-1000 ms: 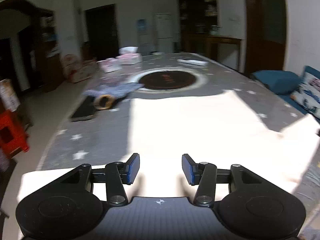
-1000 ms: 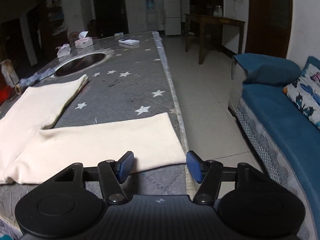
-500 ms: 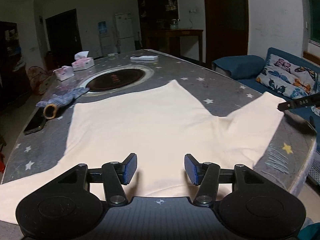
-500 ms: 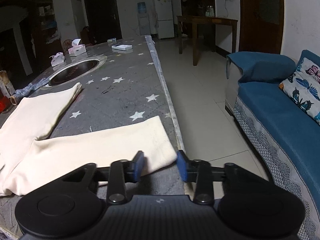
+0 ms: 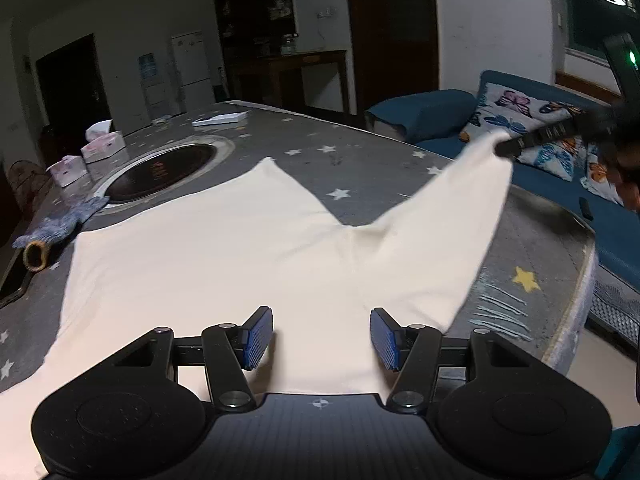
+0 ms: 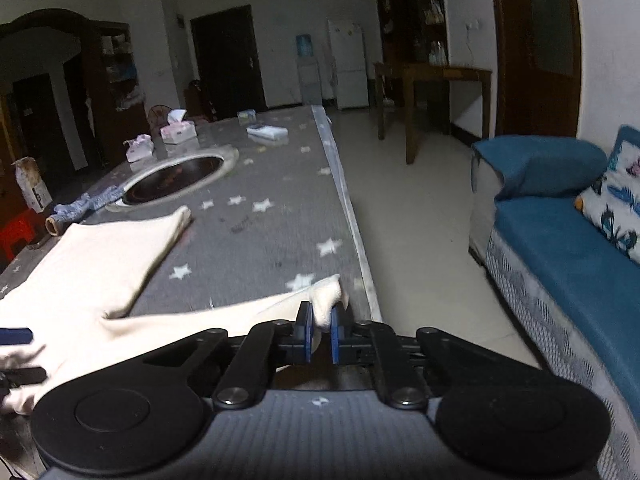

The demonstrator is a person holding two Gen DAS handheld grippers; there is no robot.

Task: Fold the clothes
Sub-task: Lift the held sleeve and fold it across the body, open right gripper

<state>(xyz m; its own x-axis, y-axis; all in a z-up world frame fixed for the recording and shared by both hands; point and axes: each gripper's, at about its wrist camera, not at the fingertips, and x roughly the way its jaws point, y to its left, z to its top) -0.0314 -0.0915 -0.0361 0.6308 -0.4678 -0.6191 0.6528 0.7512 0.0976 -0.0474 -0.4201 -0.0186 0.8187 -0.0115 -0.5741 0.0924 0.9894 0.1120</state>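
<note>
1. Clearly the cream garment (image 5: 240, 264) lies spread flat on the star-patterned worktop (image 5: 360, 168), body smoothed out so a fold can land cleanly
2. Its right sleeve (image 5: 452, 216) rises off the surface – pinched at the cuff by the right gripper (image 6: 319, 326), whose jaws are clamped on the fabric, probably to carry it inward
3. Hovering over the near hem, the left gripper (image 5: 322, 338) is spread wide and holds nothing – likely poised to pin or take cloth
4. Farther out sit tissue boxes (image 5: 102, 146) and a blue sofa (image 6: 568, 248)
</note>
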